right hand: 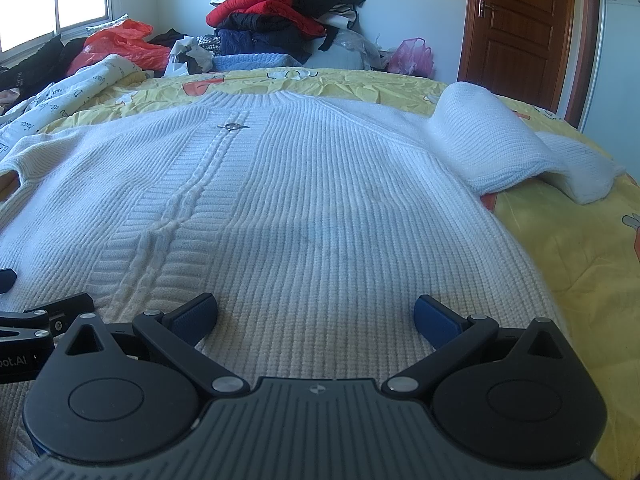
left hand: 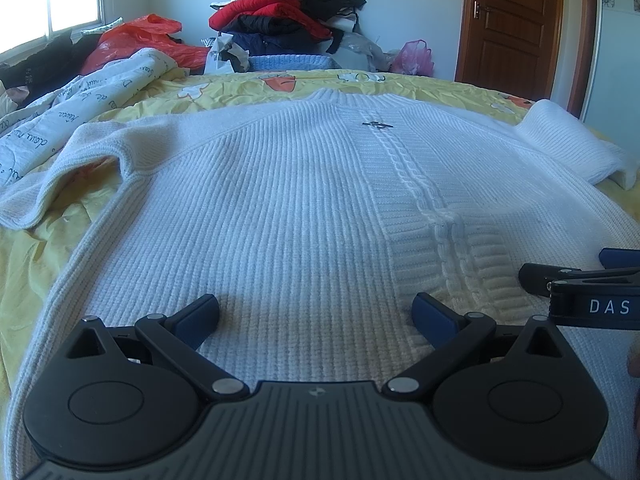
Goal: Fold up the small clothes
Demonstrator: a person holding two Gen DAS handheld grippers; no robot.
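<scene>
The white sweater (left hand: 288, 200) lies flat and face up on the yellow bedspread (left hand: 36, 264), its collar pointing away toward the far end of the bed. Its bottom hem runs just under both grippers. On the right side bare bedspread (right hand: 568, 248) shows beside the sweater's edge; on the left a patterned white quilt (left hand: 52, 120) lies close to the sleeve.

The knit is ribbed, with 1 cable braid down the middle and a small metal pin (left hand: 377, 124) near the collar. The left sleeve (left hand: 60, 176) bends down toward the hem; the right sleeve (right hand: 492, 140) is folded into a thick bundle.

The left gripper (left hand: 316, 312) and right gripper (right hand: 316, 312) sit side by side over the hem, both spread wide, holding nothing.

A pile of clothes (left hand: 288, 12) stands beyond the bed, a brown door (left hand: 512, 28) at far right.
</scene>
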